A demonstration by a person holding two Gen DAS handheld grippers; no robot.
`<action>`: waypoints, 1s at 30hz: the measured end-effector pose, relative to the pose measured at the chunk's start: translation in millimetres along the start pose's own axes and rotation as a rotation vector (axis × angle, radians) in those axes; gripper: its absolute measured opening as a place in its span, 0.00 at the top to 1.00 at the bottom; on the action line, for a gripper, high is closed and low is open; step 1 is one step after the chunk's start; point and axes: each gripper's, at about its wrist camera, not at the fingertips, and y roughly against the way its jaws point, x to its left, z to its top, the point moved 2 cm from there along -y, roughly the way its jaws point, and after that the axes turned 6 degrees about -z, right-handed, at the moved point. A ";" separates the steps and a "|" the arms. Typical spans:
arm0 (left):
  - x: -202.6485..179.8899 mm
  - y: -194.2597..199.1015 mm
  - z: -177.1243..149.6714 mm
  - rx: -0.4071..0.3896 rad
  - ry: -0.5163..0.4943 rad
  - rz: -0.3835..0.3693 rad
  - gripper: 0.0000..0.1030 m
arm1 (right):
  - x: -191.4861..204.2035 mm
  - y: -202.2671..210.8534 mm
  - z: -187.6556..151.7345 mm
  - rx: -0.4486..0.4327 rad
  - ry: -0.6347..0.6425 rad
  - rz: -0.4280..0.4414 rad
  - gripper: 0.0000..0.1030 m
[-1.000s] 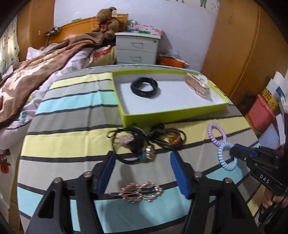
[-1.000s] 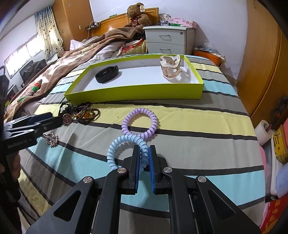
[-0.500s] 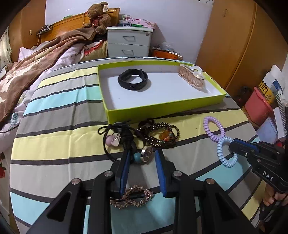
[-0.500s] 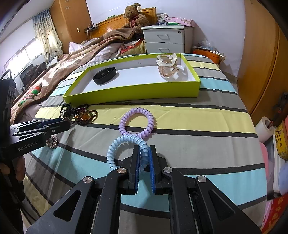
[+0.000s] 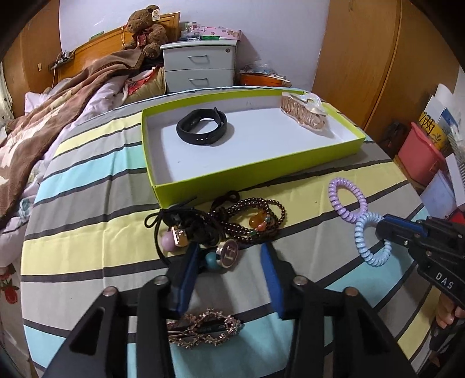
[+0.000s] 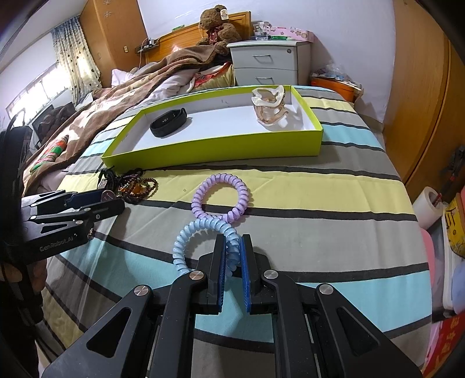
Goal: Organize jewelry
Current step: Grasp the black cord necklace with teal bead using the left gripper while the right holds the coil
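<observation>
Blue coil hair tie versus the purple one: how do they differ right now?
The blue coil hair tie is pinched between the right gripper fingers; the purple coil hair tie lies free on the striped bedspread. The blue one is nearer the gripper, the purple one nearer the green tray. Both are spiral loops of similar size, touching each other, outside the tray.

- Bedspread [image 6: 305, 189]: striped woven cloth, matt.
- Tray [image 5: 261, 171]: card, lime outer walls, white matt inside.
- Wristband [image 5: 203, 129]: black, smooth, rubbery, matt.
- Hair claw [image 6: 268, 109]: translucent glossy plastic.
- Blue coil tie [image 6: 197, 229] and purple coil tie [image 6: 221, 197]: smooth shiny plastic.
- Bead bracelets [image 5: 252, 221]: polished dark beads.
- Brooch [image 5: 203, 327]: ornate gilt metal.
- Nightstand [image 5: 200, 65]: smooth painted finish.
- Teddy bear [image 6: 216, 27]: brown plush.
</observation>
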 end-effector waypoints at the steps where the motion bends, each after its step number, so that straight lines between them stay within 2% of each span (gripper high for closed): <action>1: 1.0 0.4 0.1 -0.001 0.003 0.006 0.69 | 0.0 0.2 -0.2 -0.001 -0.001 0.000 0.90; 2: 2.3 0.7 0.3 -0.001 0.005 0.013 0.76 | -0.1 0.1 0.1 -0.001 -0.001 0.000 0.90; 5: 5.2 2.0 -0.5 0.001 0.011 0.013 0.81 | -0.1 0.4 0.3 -0.001 0.000 0.000 0.90; 21: 5.9 29.1 -10.7 -0.054 0.050 0.019 0.82 | 0.2 12.2 1.3 -0.026 -0.002 -0.009 0.90; 30: 3.2 52.7 -12.2 -0.096 0.058 0.029 0.82 | 4.7 32.0 2.9 -0.067 0.005 -0.003 0.90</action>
